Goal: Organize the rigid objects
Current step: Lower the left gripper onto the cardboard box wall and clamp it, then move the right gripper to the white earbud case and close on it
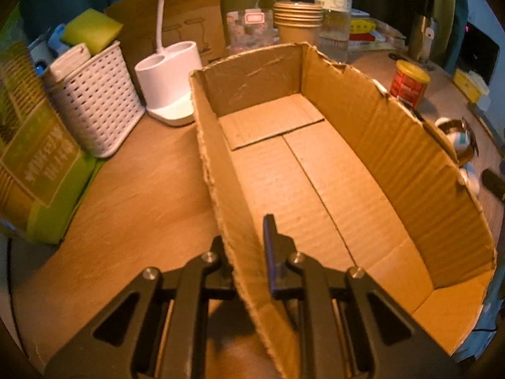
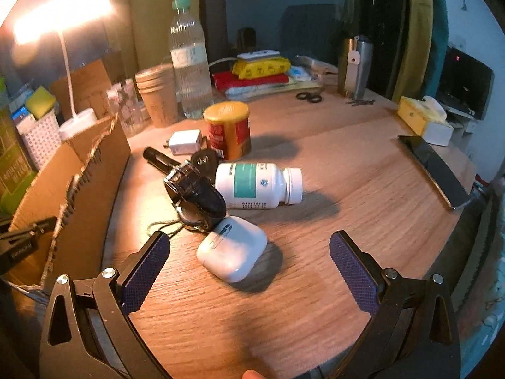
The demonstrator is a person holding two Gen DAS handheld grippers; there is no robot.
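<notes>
An empty cardboard box [image 1: 315, 170] lies on the wooden table. My left gripper [image 1: 244, 240] is shut on the box's left wall, one finger inside and one outside. In the right wrist view my right gripper [image 2: 249, 249] is open and empty, just in front of a white earbud case [image 2: 233, 248]. Beyond it lie a black watch [image 2: 195, 189], a white pill bottle [image 2: 255, 184] on its side, a red can with a yellow lid [image 2: 228, 131] and a white charger [image 2: 184, 141]. The box's outer wall [image 2: 63, 170] shows at the left.
A white woven basket [image 1: 94, 101], a green carton [image 1: 34, 164] and a white lamp base [image 1: 172, 75] stand left of the box. Paper cups [image 2: 156, 94], a water bottle [image 2: 189, 60], a steel tumbler [image 2: 355, 66], a yellow tissue box [image 2: 423, 120] and a phone [image 2: 434, 170] sit further off.
</notes>
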